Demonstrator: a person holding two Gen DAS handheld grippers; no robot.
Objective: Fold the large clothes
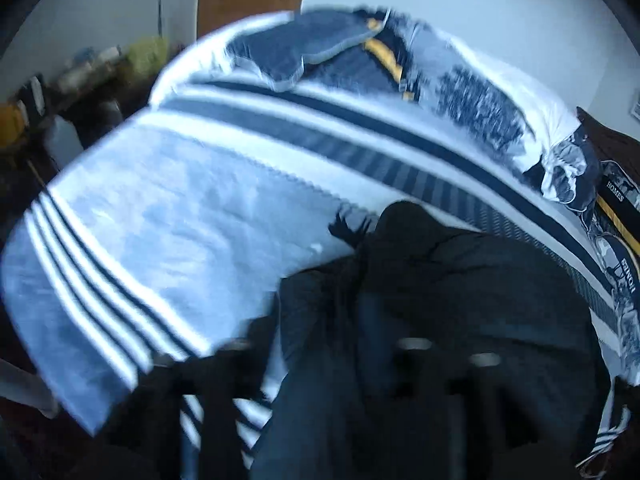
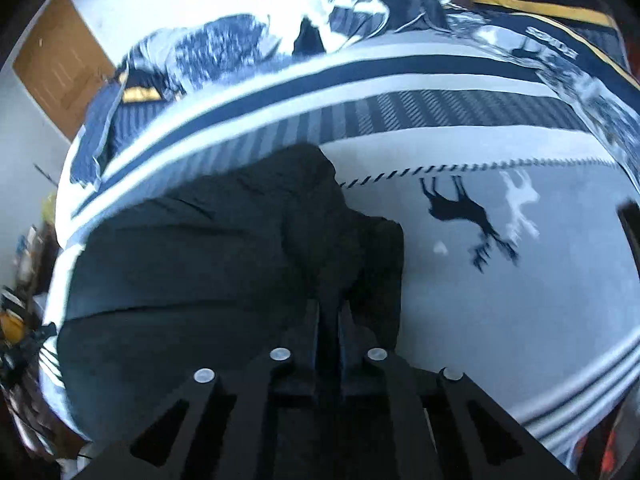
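Right now the dark garment (image 2: 224,264) lies bunched on the striped blue-and-white bedspread (image 1: 152,216), near the bed's front edge, with a lobe of it humped up toward the printed deer (image 2: 464,212). Your right gripper (image 2: 329,316) has its jaws nearly together, and dark cloth seems to sit in the narrow gap; black on black, so I cannot tell whether the pads actually pinch it. Your left gripper (image 1: 320,360) is smeared by motion blur at the bottom of the left wrist view; its fingers look spread with the garment beneath them, but the frame does not show whether they clamp anything.

What could go wrong from here, as I judge it:
- If the right jaws hold only one layer or nothing, a lift would drag part of the garment and leave the rest in a heap, spoiling the fold.
- A closing jaw could catch the bedspread along with the garment, since the two lie pressed together.
- The garment sits close to the bed's edge, so a pull toward you may slide it off.
- Fast moves blur your view, and you may close on the wrong seam.

Hard to make out: the garment's type, its sleeves or legs, and its edges, all lost in the dark folds. Its near side is hidden behind both grippers. The pillows (image 1: 320,48) and rumpled bedding (image 2: 360,8) at the far end are blurred
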